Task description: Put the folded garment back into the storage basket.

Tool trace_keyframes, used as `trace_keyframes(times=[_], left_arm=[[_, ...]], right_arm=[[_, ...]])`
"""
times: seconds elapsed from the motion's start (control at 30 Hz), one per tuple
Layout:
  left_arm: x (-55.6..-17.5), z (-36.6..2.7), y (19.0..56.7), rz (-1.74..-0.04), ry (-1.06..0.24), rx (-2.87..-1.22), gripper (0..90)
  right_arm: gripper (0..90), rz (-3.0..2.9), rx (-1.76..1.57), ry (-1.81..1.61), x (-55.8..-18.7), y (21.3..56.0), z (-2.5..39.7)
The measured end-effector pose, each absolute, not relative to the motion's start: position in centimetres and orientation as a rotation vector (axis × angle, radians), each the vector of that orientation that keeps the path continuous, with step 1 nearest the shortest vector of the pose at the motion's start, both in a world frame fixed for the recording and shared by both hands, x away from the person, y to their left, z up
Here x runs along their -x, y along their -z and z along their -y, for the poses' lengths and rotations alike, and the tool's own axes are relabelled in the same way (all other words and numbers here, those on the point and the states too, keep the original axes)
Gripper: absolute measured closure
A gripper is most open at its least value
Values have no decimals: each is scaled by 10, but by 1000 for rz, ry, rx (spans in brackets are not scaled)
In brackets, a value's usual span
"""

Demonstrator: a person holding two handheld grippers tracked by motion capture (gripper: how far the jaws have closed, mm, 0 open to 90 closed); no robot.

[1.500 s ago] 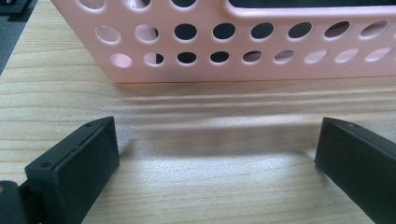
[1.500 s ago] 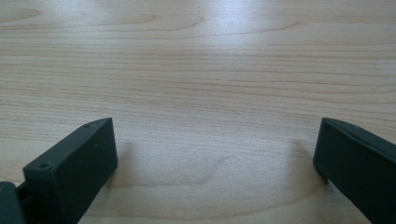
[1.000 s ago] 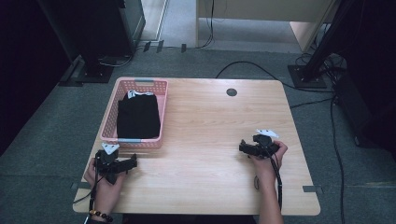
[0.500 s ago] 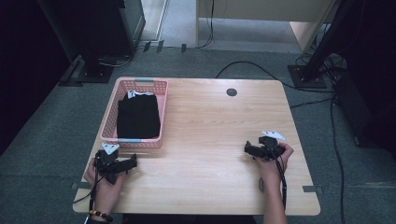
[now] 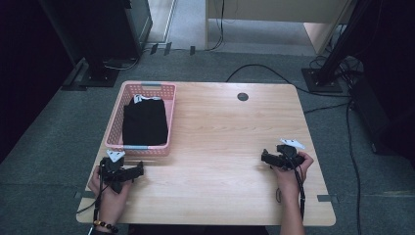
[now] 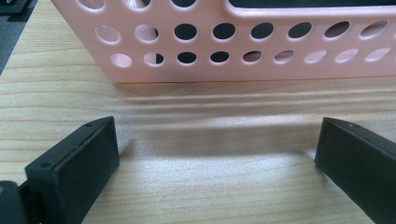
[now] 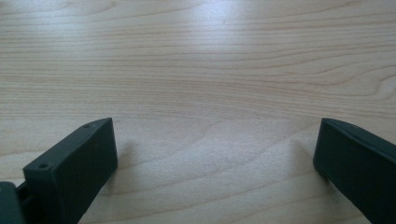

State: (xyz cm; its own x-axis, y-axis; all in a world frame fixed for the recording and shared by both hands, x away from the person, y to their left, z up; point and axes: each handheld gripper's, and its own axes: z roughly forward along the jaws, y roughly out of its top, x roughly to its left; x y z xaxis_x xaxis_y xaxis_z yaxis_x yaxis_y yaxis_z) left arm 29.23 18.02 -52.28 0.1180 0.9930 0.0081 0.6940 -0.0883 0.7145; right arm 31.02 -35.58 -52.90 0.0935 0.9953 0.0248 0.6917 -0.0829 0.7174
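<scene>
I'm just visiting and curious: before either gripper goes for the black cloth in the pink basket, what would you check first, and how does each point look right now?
1. Left gripper open: ok, its jaws stand wide apart with nothing between them.
2. Right gripper open: ok, jaws wide apart over bare wood.
3. Black cloth lies inside the pink basket: ok, folded and flat.
4. Left gripper near the basket: ok, it sits just short of the basket's near wall, apart from it.
5. Table between the right gripper and the basket unobstructed: ok.
6. White tag at the cloth's far edge, whether attached: cannot tell.
</scene>
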Motion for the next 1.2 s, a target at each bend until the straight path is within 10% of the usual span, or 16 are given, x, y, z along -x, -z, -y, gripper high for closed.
trace_keyframes(times=[1.2], left_arm=[[-292, -180, 523, -1632, -695, -1844, 0]], right_arm=[[0, -1549, -1905, -683, -285, 529, 397]])
